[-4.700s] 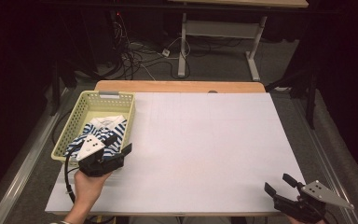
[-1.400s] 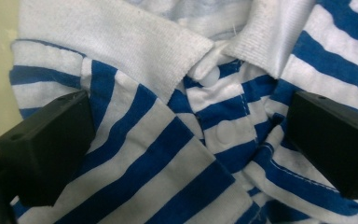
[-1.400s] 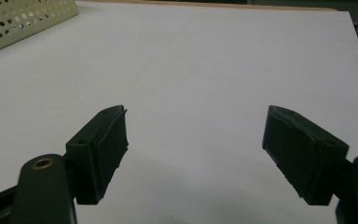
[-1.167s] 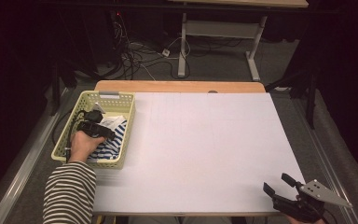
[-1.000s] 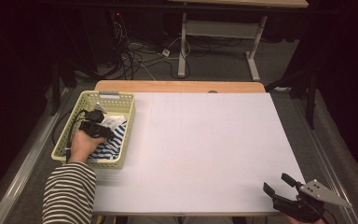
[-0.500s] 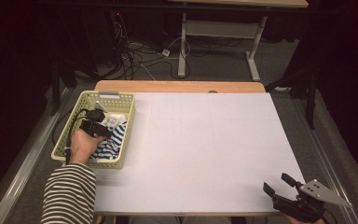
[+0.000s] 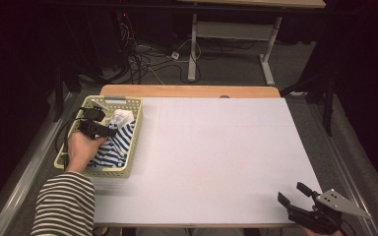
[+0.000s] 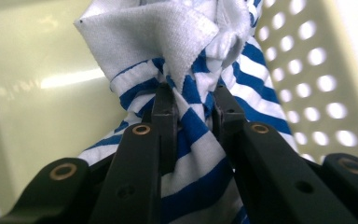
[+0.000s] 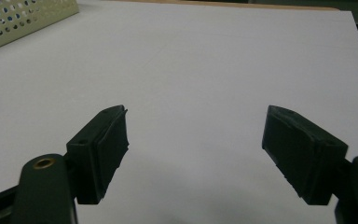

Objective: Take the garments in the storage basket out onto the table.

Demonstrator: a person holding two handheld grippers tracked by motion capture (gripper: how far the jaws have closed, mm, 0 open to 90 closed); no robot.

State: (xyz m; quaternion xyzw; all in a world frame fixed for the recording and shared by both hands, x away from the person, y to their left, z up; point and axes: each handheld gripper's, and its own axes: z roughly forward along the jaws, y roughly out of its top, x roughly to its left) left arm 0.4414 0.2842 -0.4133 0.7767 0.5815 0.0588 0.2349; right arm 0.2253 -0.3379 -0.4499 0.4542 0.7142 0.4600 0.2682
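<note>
A blue-and-white striped cloth (image 7: 119, 145) lies bunched in a pale yellow-green perforated basket (image 7: 114, 172) at the table's left edge. My left gripper (image 7: 113, 131) reaches into the basket, held by a hand in a striped sleeve. Its jaws have just been closing, and in the left gripper view the left gripper (image 8: 193, 100) is shut on a fold of the cloth (image 8: 168, 37), which rises bunched between the pads. My right gripper (image 7: 293, 192) rests at the table's front right corner, open. In the right gripper view the right gripper (image 9: 196, 140) has nothing between its jaws.
The white table top (image 7: 216, 147) stretches bare between the basket and the right gripper. A corner of the basket (image 9: 23, 18) shows far off in the right gripper view. Cables and a desk frame (image 7: 226, 34) lie on the floor beyond the table.
The left gripper went from the basket's near edge deeper into it, closed on the striped cloth and has lifted slightly with it. The right gripper has stayed put.
</note>
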